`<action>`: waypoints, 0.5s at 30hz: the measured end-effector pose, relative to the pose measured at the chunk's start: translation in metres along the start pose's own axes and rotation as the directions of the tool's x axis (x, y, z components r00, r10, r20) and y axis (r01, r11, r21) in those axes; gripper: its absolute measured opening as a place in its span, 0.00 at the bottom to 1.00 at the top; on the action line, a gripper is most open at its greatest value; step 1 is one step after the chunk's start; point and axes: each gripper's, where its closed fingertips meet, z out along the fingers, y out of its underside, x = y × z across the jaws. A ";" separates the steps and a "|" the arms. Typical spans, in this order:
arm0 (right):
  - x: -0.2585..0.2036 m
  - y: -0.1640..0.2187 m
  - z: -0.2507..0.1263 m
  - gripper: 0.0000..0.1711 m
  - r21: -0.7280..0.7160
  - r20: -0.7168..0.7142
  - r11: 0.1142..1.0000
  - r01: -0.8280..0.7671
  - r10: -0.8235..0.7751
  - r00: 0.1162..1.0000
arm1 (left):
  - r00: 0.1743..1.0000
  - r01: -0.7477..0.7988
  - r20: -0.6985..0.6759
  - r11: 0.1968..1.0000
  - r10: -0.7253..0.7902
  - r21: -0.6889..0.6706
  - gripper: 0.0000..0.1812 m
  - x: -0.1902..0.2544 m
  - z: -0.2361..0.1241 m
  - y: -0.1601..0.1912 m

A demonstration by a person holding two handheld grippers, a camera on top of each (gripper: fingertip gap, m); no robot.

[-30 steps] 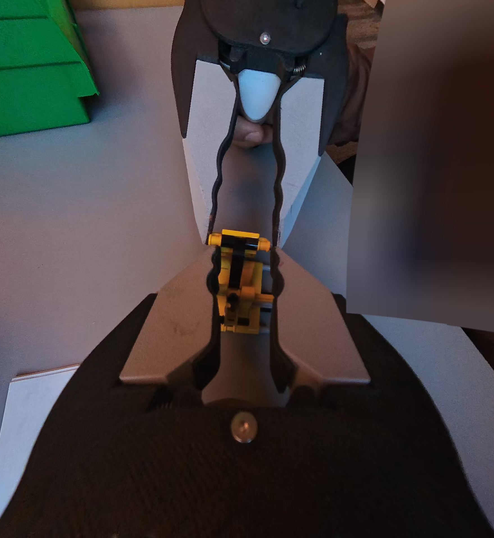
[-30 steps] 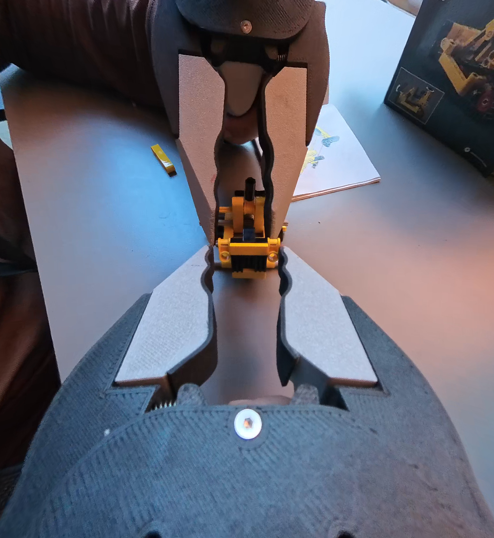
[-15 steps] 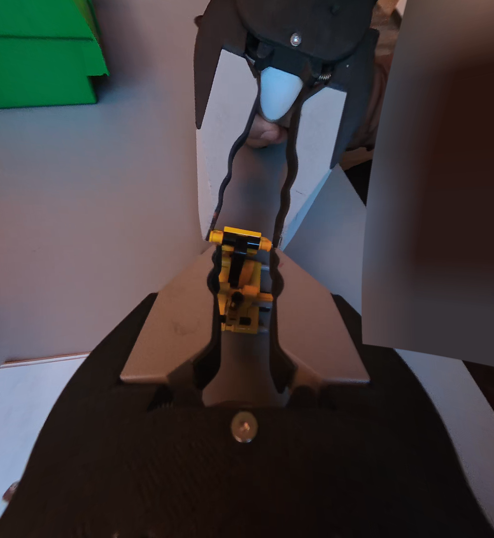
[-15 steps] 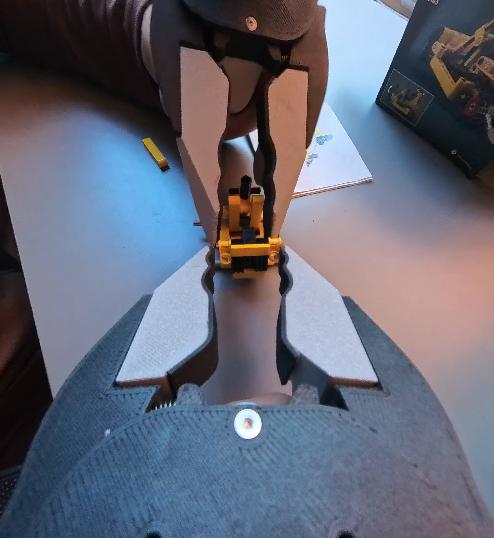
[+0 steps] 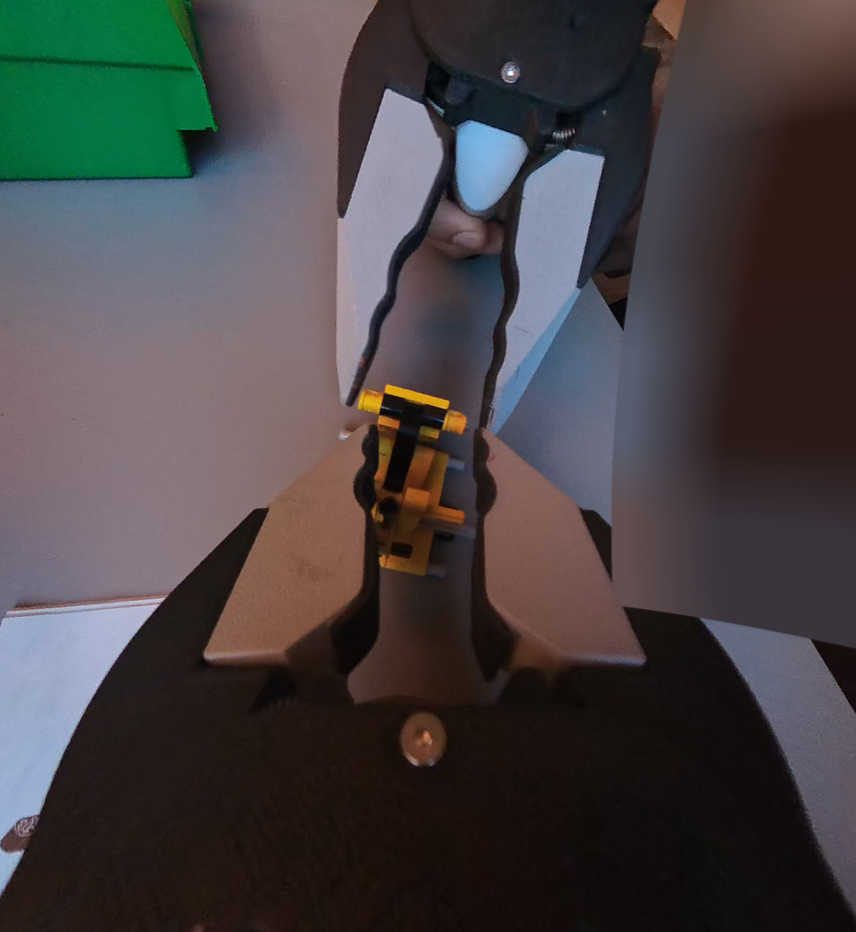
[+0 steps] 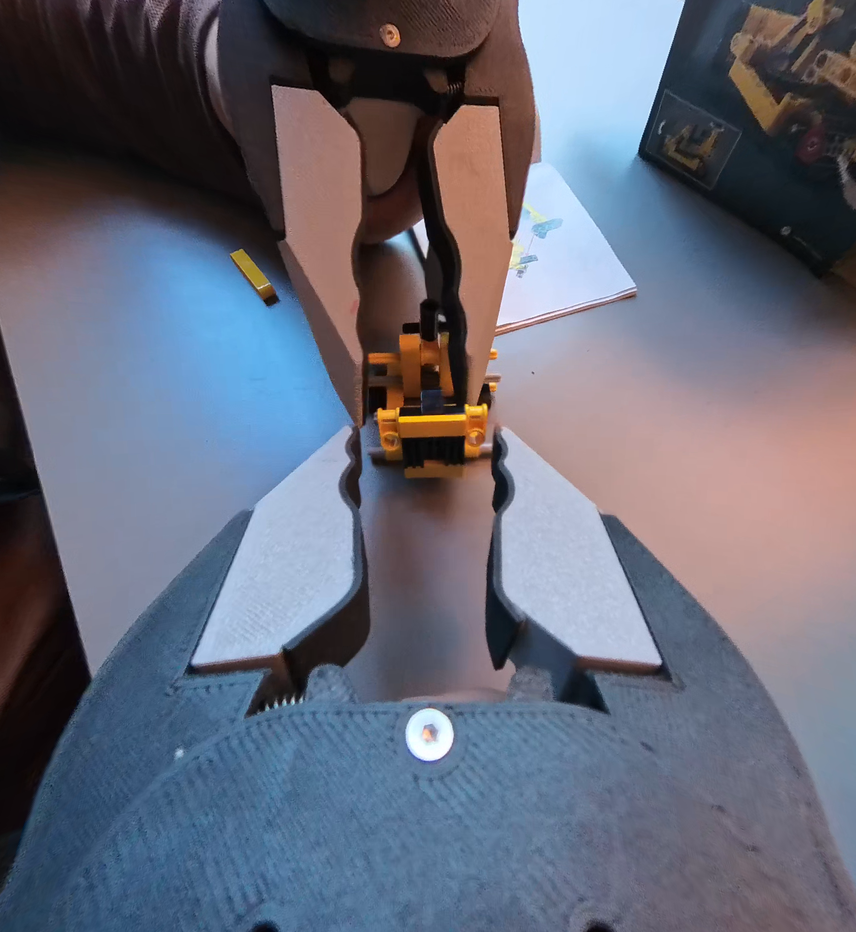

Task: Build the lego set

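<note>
Left gripper point(image 5: 421, 439) clamped on yellow-and-black lego model point(image 5: 408, 484) above grey table point(image 5: 113, 353), right gripper point(image 6: 426, 444) parted just short of its grille end, yellow brick point(image 6: 253, 276) well apart

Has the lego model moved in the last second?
Yes, slightly: in the right wrist view the lego model has shifted rightward, away from the loose yellow piece.

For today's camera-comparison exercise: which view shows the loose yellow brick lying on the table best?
The right wrist view. There the loose yellow brick lies alone on the grey table, left of the left gripper, unobstructed. The left wrist view does not show it at all; only the yellow lego model appears there.
</note>
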 end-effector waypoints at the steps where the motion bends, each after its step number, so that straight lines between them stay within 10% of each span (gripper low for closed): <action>1: 0.000 0.000 0.000 0.30 -0.002 0.013 1.000 -0.016 0.016 1.000 | 1.000 -0.003 0.003 1.000 0.003 -0.001 0.20 0.000 0.000 0.000; 15: -0.001 0.001 0.000 0.25 -0.002 0.014 1.000 0.008 -0.008 1.000 | 0.999 -0.034 0.022 0.999 0.034 -0.005 0.17 -0.001 0.001 -0.002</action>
